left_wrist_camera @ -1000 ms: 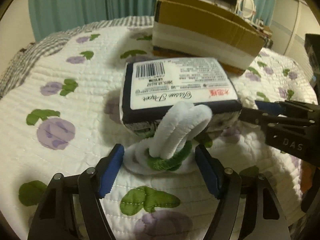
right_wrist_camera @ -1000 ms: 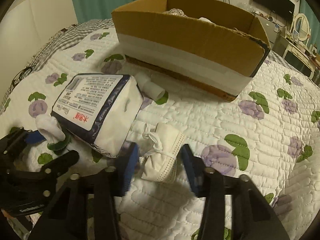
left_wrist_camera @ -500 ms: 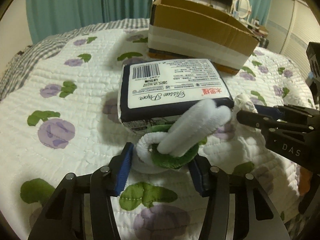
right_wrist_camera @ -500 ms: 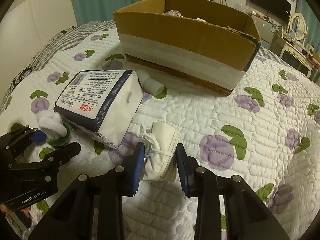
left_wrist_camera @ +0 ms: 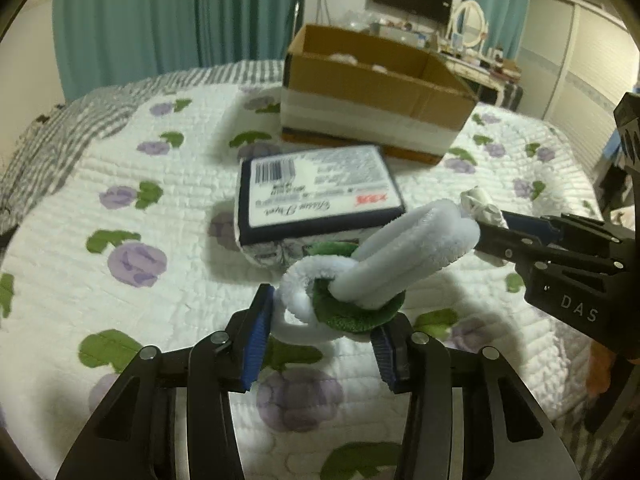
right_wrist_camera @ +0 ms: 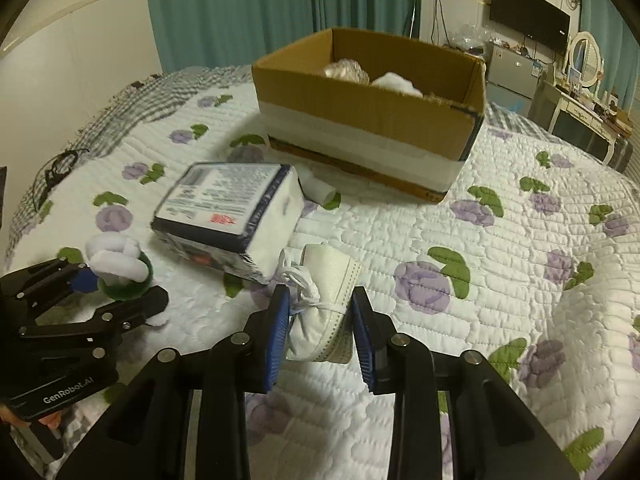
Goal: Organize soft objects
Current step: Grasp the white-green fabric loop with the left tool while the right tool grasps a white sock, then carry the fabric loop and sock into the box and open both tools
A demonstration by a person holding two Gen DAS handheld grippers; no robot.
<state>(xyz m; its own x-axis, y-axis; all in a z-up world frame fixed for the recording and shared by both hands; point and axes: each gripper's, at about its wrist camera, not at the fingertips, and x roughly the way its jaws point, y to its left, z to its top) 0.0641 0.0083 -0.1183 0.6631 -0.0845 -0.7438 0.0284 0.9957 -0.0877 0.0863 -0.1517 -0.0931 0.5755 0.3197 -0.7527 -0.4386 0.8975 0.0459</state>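
Observation:
My left gripper (left_wrist_camera: 320,332) is shut on a white and green plush toy (left_wrist_camera: 360,280) and holds it above the quilt; the toy also shows in the right wrist view (right_wrist_camera: 120,266). My right gripper (right_wrist_camera: 320,328) is shut on a small white shoe (right_wrist_camera: 326,300) with laces, lifted off the bed; its tip shows in the left wrist view (left_wrist_camera: 480,208). A tissue paper pack (left_wrist_camera: 316,196) lies on the bed between me and the cardboard box (right_wrist_camera: 372,116), which holds some soft items.
A white rolled item (right_wrist_camera: 320,192) lies between the tissue pack and the box. The quilted bedspread (right_wrist_camera: 520,260) has purple flowers. Teal curtains, a TV and a dresser stand beyond the bed.
Both grippers have closed on their objects and lifted them off the quilt. The plush toy and the shoe have risen, and the views have moved up and back.

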